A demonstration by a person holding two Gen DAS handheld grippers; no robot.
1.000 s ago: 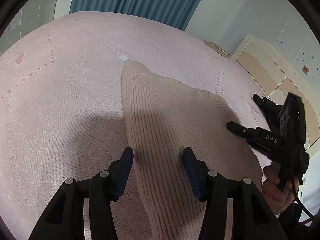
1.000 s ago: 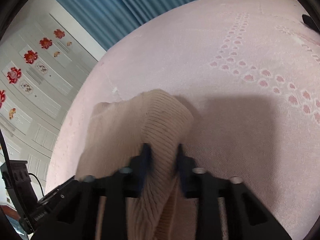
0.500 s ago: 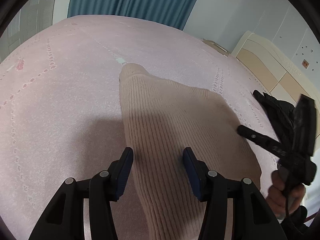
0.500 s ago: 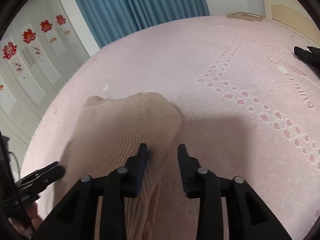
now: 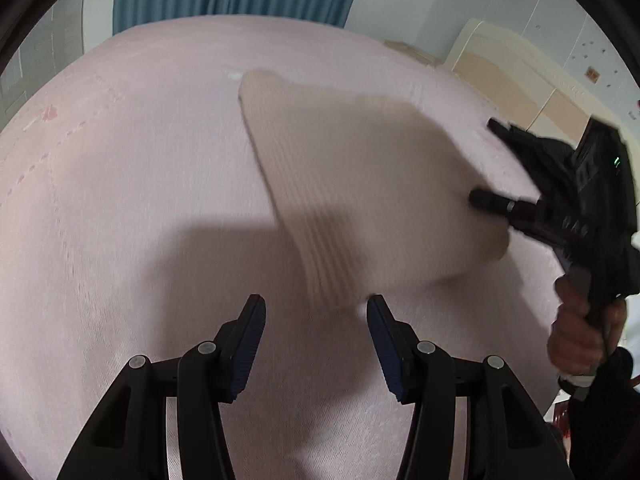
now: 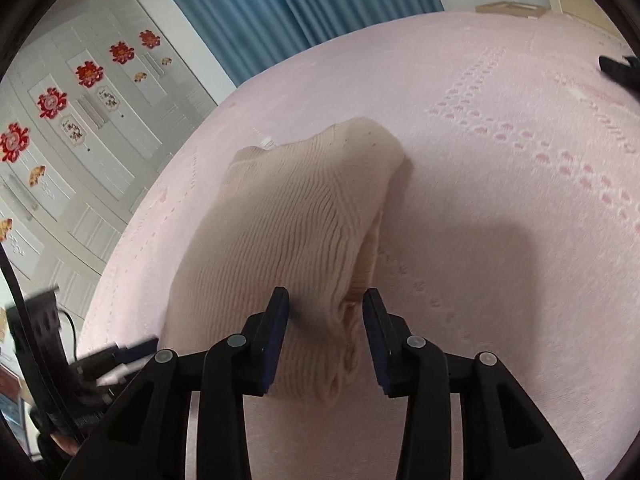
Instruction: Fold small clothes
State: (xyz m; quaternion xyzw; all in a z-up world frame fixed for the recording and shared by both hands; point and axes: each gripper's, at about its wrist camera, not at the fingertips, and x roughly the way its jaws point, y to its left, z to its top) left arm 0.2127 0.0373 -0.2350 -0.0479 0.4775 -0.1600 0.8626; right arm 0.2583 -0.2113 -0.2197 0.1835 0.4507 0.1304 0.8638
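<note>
Lying on the pink bed cover (image 5: 132,208) is a small beige knitted garment (image 5: 360,200), and it looks folded over already. In the left wrist view its long side runs from a far point near the middle down to a wide near end. That near end sits just past the left gripper (image 5: 316,344).

The left gripper is wide open and holds nothing. Only bed cover shows between its blue pads (image 5: 251,344). The garment lies a little ahead and to the right of it.

The right gripper (image 6: 325,332) is much closer to the cloth. In the right wrist view the near end of the garment bunches up right between its two fingers. The fingers are apart, not squeezing. The picture is a bit blurry, so the cloth may be brushing the left finger, but I cannot be sure.

The right gripper is the nearer one, so it would probably be the one to pinch that near end. Then the fold would go along the long side, toward the far point.

A blue curtain (image 6: 304,4) hangs behind the bed.
</note>
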